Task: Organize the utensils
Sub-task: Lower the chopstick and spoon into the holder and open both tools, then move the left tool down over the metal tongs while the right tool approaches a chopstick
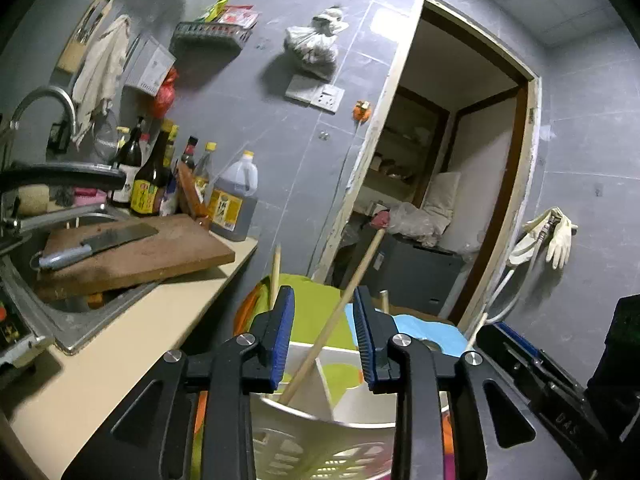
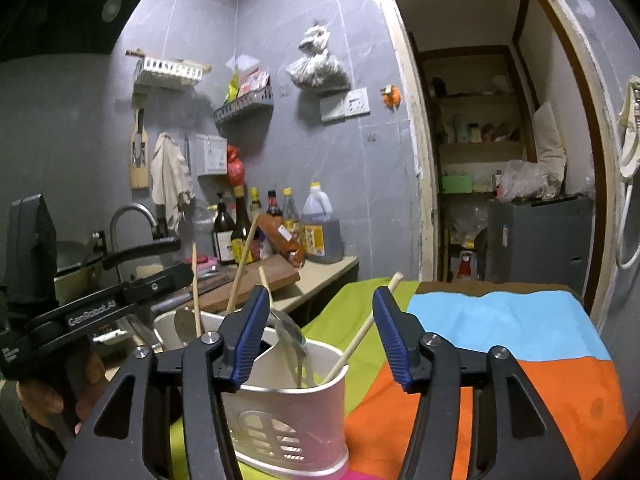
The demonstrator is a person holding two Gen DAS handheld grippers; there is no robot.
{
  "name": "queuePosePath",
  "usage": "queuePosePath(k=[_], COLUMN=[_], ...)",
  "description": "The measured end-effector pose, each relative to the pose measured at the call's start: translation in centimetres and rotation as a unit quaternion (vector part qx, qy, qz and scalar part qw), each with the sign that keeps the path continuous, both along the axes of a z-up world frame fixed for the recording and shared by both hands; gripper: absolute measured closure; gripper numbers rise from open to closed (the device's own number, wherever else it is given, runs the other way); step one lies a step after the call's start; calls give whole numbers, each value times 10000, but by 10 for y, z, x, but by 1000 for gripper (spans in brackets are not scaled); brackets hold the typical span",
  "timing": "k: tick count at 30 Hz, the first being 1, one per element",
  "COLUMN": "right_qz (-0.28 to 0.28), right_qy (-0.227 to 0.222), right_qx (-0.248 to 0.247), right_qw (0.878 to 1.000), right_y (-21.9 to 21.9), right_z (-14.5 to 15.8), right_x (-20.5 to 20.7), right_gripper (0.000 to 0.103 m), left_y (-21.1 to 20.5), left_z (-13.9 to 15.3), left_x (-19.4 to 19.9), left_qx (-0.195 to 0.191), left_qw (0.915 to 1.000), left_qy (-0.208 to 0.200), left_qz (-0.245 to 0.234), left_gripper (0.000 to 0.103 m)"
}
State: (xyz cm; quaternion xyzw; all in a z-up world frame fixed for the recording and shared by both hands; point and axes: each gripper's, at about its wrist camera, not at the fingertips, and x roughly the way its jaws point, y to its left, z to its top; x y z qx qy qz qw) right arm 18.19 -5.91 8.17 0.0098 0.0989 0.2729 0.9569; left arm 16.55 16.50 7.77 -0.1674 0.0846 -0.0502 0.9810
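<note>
A white slotted utensil holder (image 2: 288, 412) stands on a colourful cloth; it also shows in the left wrist view (image 1: 320, 432). It holds wooden chopsticks (image 2: 360, 334) and a metal spoon (image 2: 290, 334). In the left wrist view a chopstick (image 1: 340, 312) leans out between the jaws. My left gripper (image 1: 323, 344) is open and empty just above the holder. My right gripper (image 2: 320, 336) is open and empty, hovering over the holder's right compartment. The left gripper's body (image 2: 100, 308) shows at the left of the right wrist view.
The striped cloth (image 2: 500, 340) covers the table. A counter (image 1: 132, 340) at left holds a sink, a wooden cutting board with a cleaver (image 1: 100, 244), and sauce bottles (image 1: 232, 196). A doorway (image 1: 440, 184) opens behind into a storage room.
</note>
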Motion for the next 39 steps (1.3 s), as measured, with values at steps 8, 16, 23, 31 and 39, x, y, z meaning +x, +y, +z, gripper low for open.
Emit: queuePosePath(k=[8,16,23,31,39], right_qz=[-471,-951,-1342,-1694,-1732], right_qy=[-400,-681,-751,-480,168], right_qx=[117,119,-76,-376,-860], right_qw=[9980,9931,9881,9837,9810], right_y=[-40,-90,-130,-169,-194], right_z=[25,45,50,35,5], right_x=[-16,-33,-43,-42,-28], right_gripper=[14,0,0,0,0], left_y=[-28,-67,-113,-167,-209], left_z=[20,31,29,9,-19], left_x=[-10,-16,-16,-3,11], left_qx=[292,435,756,1006,1349], left_qw=[9993,9977,9935,9872,9764], left_qy=[-194,-347,-322,94,696], left_qz=[-86,-379,-789,-1233,-1536], left_gripper=[41,8,4,4,4])
